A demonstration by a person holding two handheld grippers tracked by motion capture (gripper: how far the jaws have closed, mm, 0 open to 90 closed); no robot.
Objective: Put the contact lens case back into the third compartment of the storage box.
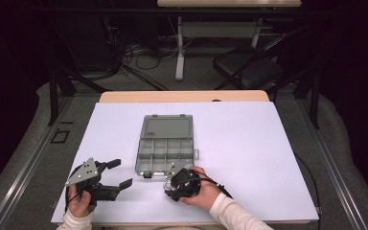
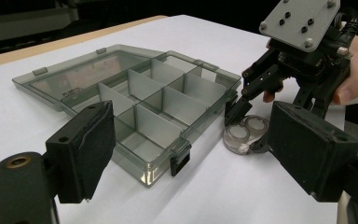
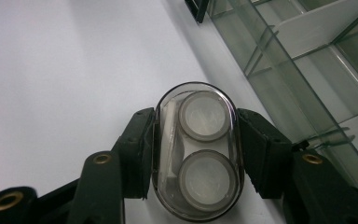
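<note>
Clear little case (image 3: 196,151) with two round lids sits on white table (image 1: 249,153), just beside near right corner of grey box (image 1: 165,143). My right gripper (image 1: 168,184) squeezes case, one pad on each long side. Grey box lies open, lid flat behind it, small rooms inside. My left gripper (image 1: 120,173) rests on table well left of box, jaws wide apart, holding nothing.
</note>
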